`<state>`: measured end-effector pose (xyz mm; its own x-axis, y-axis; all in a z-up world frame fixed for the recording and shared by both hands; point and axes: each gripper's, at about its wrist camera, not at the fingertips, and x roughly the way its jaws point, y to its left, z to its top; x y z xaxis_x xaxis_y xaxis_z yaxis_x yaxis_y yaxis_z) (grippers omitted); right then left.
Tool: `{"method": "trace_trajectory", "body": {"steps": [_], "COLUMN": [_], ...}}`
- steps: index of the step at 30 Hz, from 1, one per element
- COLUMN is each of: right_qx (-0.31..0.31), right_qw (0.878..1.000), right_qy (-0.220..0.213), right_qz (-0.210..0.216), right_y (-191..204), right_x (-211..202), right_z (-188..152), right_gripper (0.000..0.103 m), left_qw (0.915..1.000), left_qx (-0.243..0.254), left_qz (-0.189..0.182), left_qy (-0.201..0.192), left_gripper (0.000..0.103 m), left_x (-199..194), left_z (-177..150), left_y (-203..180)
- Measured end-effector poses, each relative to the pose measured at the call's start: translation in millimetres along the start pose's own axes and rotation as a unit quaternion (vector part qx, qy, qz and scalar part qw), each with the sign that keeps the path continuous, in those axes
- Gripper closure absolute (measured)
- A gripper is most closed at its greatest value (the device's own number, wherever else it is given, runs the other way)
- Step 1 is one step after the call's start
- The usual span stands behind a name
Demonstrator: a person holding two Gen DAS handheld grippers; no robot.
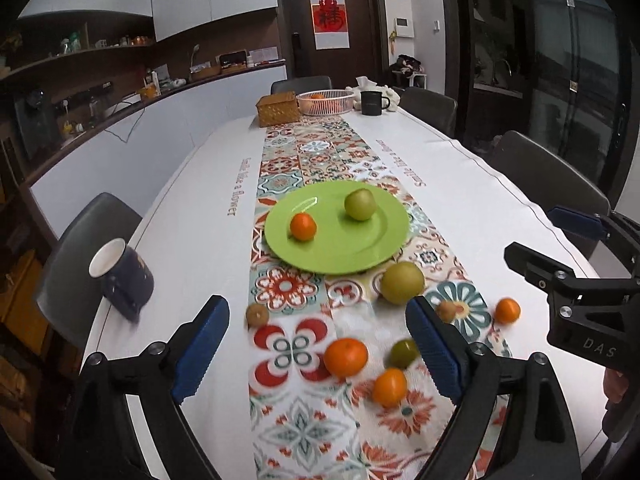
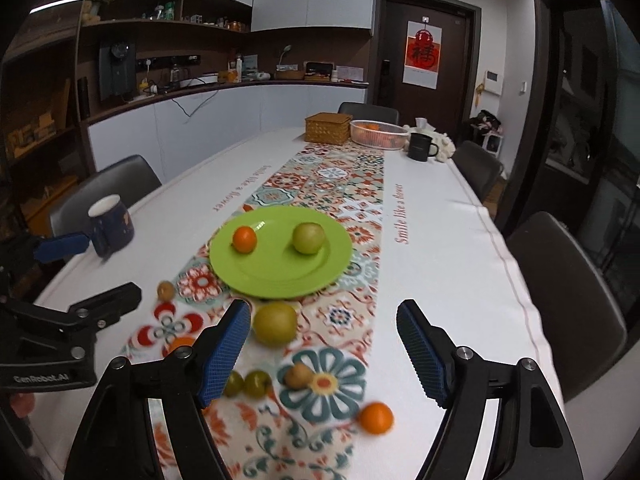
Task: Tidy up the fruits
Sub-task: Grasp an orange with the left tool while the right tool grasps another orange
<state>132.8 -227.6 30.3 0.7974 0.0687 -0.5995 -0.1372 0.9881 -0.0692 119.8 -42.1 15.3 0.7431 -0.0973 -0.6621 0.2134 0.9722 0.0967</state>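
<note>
I'm hovering over a long table (image 1: 472, 216) under a white cloth, a patterned runner (image 1: 320, 152) stretching away from my fingers toward a dark door (image 1: 332, 20), with a curved counter (image 1: 132, 108) sweeping along the wall. Chairs are sitting close along both long edges.

My left gripper (image 1: 318, 348) is tilting down at the table, fingers spread wide and gripping nothing. Between its fingers an orange (image 1: 345, 357) and a smaller orange (image 1: 389, 387) are lying on the runner, with a small green fruit (image 1: 404, 353) just beside the right finger. Just past the fingertips a big pear (image 1: 401, 283) is sitting against the near rim of the green plate (image 1: 340, 256). On that plate an orange fruit (image 1: 303, 226) and a green apple (image 1: 360, 204) are resting well apart.

My right gripper (image 2: 324, 350) is tilting down too, fingers apart and empty, the pear lying just beside its left fingertip. A blue mug (image 1: 122, 276) is standing beyond my left finger, near the table's edge.

The cloth on either side of the runner is lying bare. At the far end a woven box (image 1: 278, 110), a basket (image 1: 326, 102) and a black mug (image 1: 372, 102) are crowding together.
</note>
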Motion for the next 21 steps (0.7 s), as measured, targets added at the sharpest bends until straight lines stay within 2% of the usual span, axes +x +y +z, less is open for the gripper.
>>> {"method": "trace_trajectory", "body": {"steps": [10, 13, 21], "right_qx": [0.014, 0.022, 0.037], "right_qw": [0.999, 0.999, 0.996], "right_qy": [0.025, 0.038, 0.073], "right_qz": [-0.024, -0.028, -0.039], "right_y": [-15, -21, -32], "right_x": [-21, -20, -7], "right_z": [-40, -50, -74], "right_gripper": [0.027, 0.027, 0.027], "left_qw": [0.999, 0.9976, 0.9948], "left_qx": [0.001, 0.001, 0.01], "left_qz": [-0.013, -0.025, -0.026], "left_qy": [0.042, 0.064, 0.098], "left_gripper": [0.012, 0.012, 0.012], "left_x": [5, 12, 32], "left_z": [-36, -49, -64], "left_y": [-23, -29, -39]}}
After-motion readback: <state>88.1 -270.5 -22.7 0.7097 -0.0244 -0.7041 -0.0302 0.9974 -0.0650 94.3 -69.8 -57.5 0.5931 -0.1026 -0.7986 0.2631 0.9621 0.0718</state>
